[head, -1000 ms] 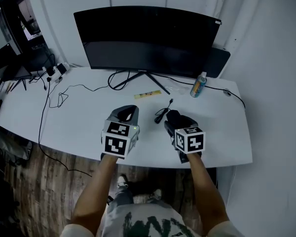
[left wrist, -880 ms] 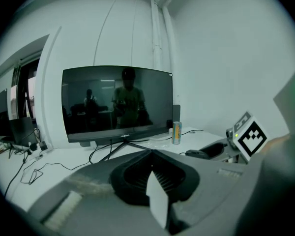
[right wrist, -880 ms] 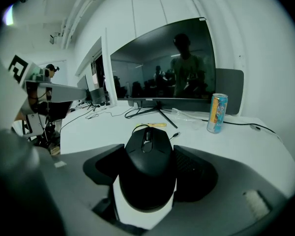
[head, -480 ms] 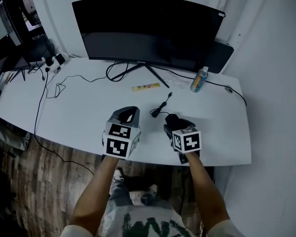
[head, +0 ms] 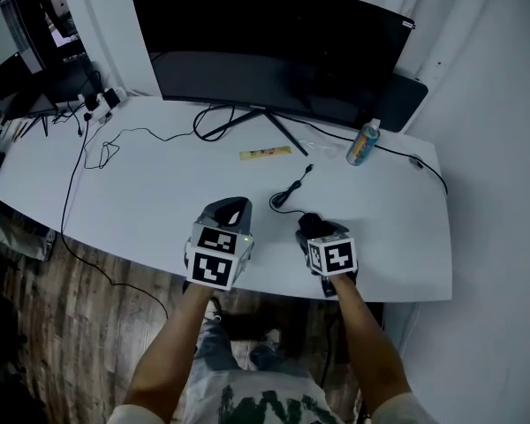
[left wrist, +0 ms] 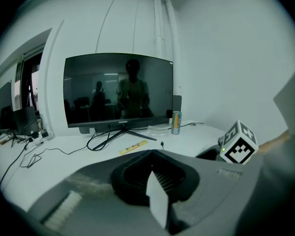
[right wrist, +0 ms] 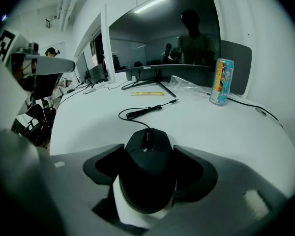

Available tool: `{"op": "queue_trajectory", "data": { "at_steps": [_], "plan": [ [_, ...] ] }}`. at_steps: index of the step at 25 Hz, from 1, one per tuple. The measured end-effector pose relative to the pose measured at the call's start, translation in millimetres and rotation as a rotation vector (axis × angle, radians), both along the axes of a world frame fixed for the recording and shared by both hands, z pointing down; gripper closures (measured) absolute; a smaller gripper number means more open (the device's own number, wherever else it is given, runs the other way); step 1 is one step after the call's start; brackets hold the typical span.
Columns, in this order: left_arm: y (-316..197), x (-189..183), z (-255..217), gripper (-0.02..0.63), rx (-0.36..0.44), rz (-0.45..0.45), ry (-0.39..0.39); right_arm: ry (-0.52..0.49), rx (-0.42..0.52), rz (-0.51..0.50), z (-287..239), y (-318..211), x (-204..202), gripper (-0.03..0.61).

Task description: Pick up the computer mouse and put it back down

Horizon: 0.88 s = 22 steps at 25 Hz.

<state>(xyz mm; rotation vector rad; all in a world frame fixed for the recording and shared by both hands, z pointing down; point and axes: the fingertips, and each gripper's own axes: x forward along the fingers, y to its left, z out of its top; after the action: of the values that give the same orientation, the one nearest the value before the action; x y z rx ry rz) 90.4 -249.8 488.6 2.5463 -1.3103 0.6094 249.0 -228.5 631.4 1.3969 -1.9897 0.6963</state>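
**Item: computer mouse, black, corded, held in the right gripper.**

Located low over the front edge of the white desk; whether it touched the top could not be made out. Jaws stood wide, pads pressed on both flanks, nose and wheel pointing out ahead. Judged light, a rigid plastic shell, smooth and rounded, so liable to slip upward out of a pinch; best taken low on the waisted sides, not on the buttons. Its cable trailed loose across the desk and might drag. Left gripper hovered just beside, jaws together on nothing. Beyond: yellow strip, drink can, curved monitor.
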Motion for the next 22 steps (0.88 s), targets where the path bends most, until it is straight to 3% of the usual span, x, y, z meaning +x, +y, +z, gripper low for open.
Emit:
{"op": "queue_trajectory", "data": {
  "at_steps": [14, 22],
  "plan": [
    [-4.7, -10.5, -0.8, 0.611, 0.000, -0.010, 0.002, 0.010, -0.018, 0.009, 2.8, -5.1, -3.1, 0.261],
    [-10.2, -16.4, -14.4, 0.611, 0.016, -0.010, 0.007, -0.031, 0.060, 0.037, -33.6, -16.4, -3.9, 0.259]
  ]
}}
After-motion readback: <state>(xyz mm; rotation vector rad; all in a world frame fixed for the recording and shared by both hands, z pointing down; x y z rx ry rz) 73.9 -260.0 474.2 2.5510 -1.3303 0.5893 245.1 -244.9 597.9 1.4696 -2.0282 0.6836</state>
